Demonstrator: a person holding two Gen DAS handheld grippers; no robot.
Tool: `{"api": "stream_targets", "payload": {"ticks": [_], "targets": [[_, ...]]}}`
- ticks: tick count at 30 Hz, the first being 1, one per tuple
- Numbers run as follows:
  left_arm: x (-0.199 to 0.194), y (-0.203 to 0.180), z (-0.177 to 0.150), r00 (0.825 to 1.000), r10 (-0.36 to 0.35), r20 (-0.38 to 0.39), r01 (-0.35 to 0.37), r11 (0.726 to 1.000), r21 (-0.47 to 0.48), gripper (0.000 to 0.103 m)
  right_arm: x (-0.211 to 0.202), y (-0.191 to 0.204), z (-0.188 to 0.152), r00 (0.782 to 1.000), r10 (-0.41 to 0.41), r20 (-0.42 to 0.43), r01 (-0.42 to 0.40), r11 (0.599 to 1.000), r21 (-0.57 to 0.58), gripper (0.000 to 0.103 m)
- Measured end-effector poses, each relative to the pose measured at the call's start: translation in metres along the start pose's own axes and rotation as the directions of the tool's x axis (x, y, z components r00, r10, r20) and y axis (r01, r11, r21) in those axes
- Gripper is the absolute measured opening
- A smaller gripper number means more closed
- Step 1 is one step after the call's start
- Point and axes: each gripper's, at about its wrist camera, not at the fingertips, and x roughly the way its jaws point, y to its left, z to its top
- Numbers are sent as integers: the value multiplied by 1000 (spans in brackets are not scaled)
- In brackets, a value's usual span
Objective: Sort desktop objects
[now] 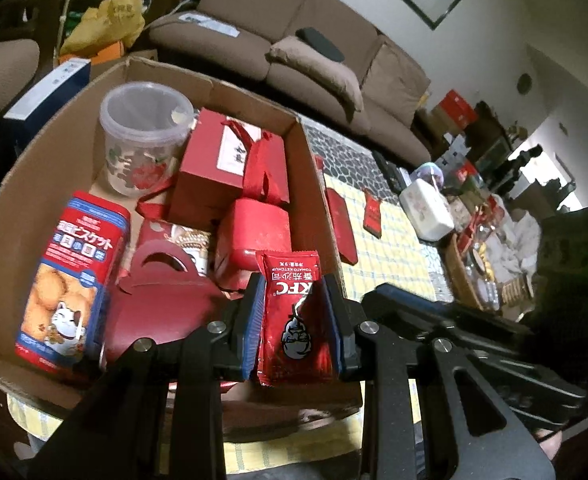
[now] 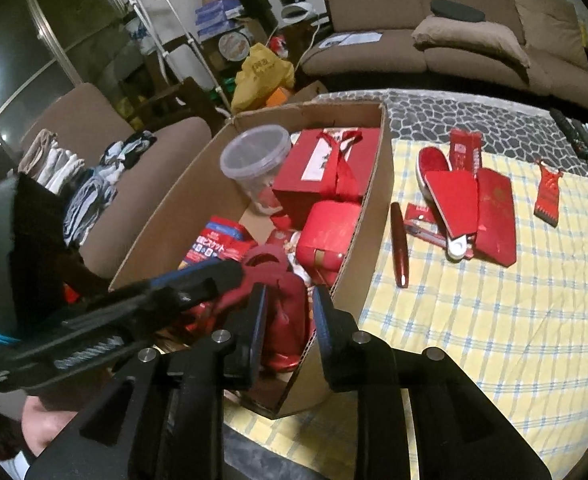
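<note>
Dim indoor light, heavy fisheye vignetting

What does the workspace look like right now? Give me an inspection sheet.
Surface: table under a yellow checked cloth.
Job's things: cardboard box holds a plastic cup, biscuit box, red gift boxes; a ketchup packet is above the box.
Clutter: red pen, red envelopes and a red shoe lie on the cloth beside the box.
Grippers: left gripper shut on the ketchup packet; right gripper open, nothing between the pads, over the box's near corner.
Cables: nothing seen on the table.
Surroundings: brown sofa behind; armchair with folded clothes.
</note>
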Motion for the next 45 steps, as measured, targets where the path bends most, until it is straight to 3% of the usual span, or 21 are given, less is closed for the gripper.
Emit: {"api": "stream_targets", "payload": {"ticks": [13, 16, 19, 24, 30, 34, 36, 37, 38, 41, 42, 45], "targets": [[38, -11, -5, 997, 17, -71, -19, 1000, -21, 29, -21, -29, -10, 999, -33, 25, 31, 998, 53, 30], [36, -9, -7, 997, 24, -67, -26, 999, -34, 39, -22, -32, -12, 999, -44, 24, 43, 998, 56, 32], [35, -9, -7, 998, 17, -64, -20, 999, -42, 57, -23, -34, -14, 999, -44, 23, 42, 997, 60, 32], [27, -14, -4, 998, 33, -52, -34, 999, -22, 62, -23, -32, -16, 999, -49, 24, 47, 997, 55, 32], [16, -20, -5, 994, 106, -26, -105, 994, 26, 74, -25, -31, -18, 994, -106, 23, 105, 994, 36, 36], [12, -20, -5, 992, 126, -33, -124, 992, 33, 79, -26, -32, -21, 990, -139, 31, 138, 990, 32, 57], [11, -21, -6, 990, 140, -34, -138, 989, 47, 85, -27, -37, -22, 989, -144, 39, 142, 989, 50, 73], [11, -23, -7, 988, 151, -35, -149, 987, 57, 87, -28, -39, -22, 988, -150, 44, 147, 987, 63, 87], [11, -23, -8, 987, 159, -36, -156, 986, 65, 91, -30, -42, -22, 987, -154, 48, 150, 986, 73, 92], [11, -28, -10, 984, 172, -36, -168, 981, 93, 95, -33, -46, -24, 984, -171, 55, 166, 983, 83, 103], [11, -30, -11, 984, 176, -35, -172, 980, 100, 101, -34, -48, -24, 983, -174, 59, 169, 982, 85, 103], [9, -33, -12, 985, 172, -34, -167, 980, 111, 103, -39, -53, -26, 983, -171, 66, 164, 981, 106, 103]]}}
